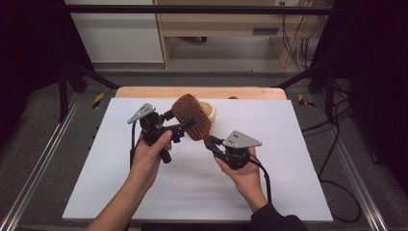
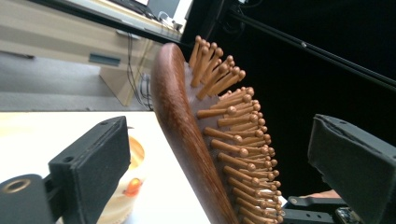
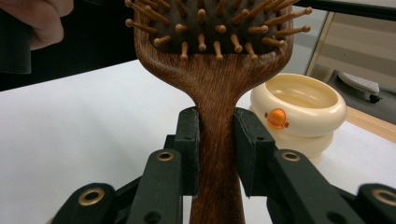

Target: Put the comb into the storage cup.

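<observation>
The right claw (image 3: 217, 154) is clamped on the handle of a wooden brush (image 3: 217, 79), its pads pressed flat against both sides of the neck just below the head. The brush is held up off the white counter (image 1: 192, 192), tilted, head up and away from the person, with the bristles facing the left claw (image 2: 219, 168).

That left claw stands wide, one jaw behind the brush's smooth back and the other out past the bristle tips; neither jaw touches it. In the high view the left claw (image 1: 185, 126) sits right at the head of the brush (image 1: 192, 115).

Behind the brush, a cream bowl (image 1: 210, 110) with an orange button stands near the far edge of the counter.

The step in hand looks like a handover, or a second grip on the head, with the brush between both claws. The next move calls for the left jaws to close squarely across the head. The bristle side is uneven and springy, so the grip may slip unless the right claw holds the handle firm until the left one is seated.
</observation>
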`<state>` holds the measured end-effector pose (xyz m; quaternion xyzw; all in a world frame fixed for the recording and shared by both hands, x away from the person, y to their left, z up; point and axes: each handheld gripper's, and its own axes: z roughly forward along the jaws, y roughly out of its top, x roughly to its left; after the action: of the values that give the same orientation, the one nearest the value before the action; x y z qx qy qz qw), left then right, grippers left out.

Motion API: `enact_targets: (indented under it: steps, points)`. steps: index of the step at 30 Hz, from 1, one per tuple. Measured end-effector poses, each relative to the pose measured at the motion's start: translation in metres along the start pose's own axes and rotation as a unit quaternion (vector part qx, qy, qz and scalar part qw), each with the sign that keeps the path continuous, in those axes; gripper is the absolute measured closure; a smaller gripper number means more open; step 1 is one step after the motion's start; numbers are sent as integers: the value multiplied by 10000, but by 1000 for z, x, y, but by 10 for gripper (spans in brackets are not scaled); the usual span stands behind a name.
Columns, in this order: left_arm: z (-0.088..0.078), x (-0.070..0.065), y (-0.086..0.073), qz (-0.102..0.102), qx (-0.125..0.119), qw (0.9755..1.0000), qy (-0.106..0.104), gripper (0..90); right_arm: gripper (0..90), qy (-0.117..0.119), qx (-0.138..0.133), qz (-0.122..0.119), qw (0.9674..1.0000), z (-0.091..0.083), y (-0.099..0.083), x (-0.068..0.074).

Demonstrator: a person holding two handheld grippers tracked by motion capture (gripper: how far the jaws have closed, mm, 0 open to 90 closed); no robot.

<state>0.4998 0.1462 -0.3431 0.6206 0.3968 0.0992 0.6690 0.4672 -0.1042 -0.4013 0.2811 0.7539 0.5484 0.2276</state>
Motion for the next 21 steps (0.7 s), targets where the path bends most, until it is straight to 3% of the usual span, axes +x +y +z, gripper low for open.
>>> enact_targets:
  steps: [9,21]
  points:
    - [-1,7,6,-460,-194,9987,39,138,725,4,-24,-39,10000,1,0,1]
    - [1,4,6,-566,-126,9983,-41,240,725,12,-47,-105,9999,3,1,6]
